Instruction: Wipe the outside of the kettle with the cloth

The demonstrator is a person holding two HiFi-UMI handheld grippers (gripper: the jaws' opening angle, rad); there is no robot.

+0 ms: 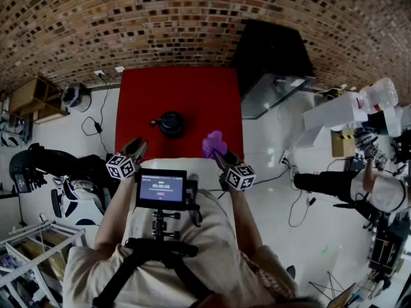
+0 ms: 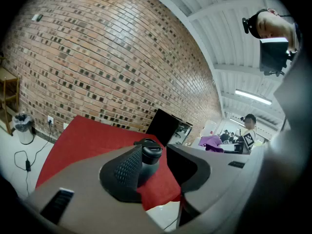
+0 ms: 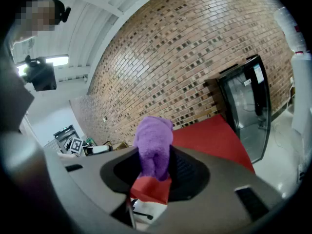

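Two jaws of our left gripper (image 1: 135, 148) stand apart and hold nothing. Our right gripper (image 1: 219, 157) is closed on the purple cloth (image 3: 153, 147). The black kettle (image 1: 171, 123) stands on the red table (image 1: 212, 88), ahead of both grippers, untouched.

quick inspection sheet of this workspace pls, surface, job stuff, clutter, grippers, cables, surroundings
surface: red table, only the kettle stands on it
job's things: black kettle upright near the table's middle; purple cloth held above the near edge
clutter: nothing seen on the table
grippers: left gripper jaws apart, empty, short of the kettle; right gripper shut on the purple cloth
cables: black cables on the white floor left of the table, more at right
surroundings: brick wall; black glass-door cabinet by the table's far right corner
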